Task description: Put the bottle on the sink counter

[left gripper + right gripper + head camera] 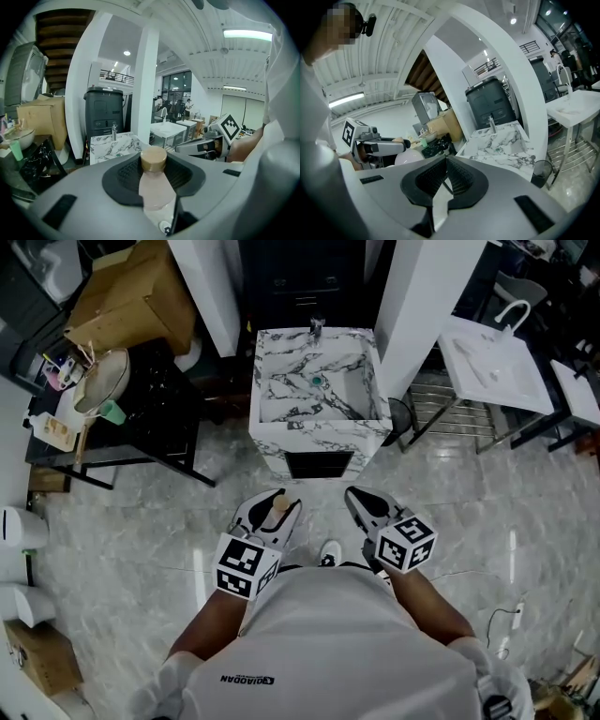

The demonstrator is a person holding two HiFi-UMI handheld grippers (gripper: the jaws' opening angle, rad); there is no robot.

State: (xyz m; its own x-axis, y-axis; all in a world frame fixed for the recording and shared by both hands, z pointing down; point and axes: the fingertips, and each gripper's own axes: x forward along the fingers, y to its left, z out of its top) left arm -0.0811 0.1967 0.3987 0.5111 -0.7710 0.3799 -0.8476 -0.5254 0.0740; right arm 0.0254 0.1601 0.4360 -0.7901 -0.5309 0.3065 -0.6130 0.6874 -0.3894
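So the small pale-pink plastic bottle with the tan cap [153, 183] is clamped in the left gripper [274, 514], well short of the white marble-veined sink counter [319, 435]. The right gripper [444, 178] is closed up with nothing held. Looks like the carry-over and set-down are yet to be done.

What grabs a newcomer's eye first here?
The white marble-veined sink unit stands dead ahead, at the centre of the head view. Nearer, the left gripper is shut on a pale pink bottle with a tan cap. The right gripper beside it is shut and empty.
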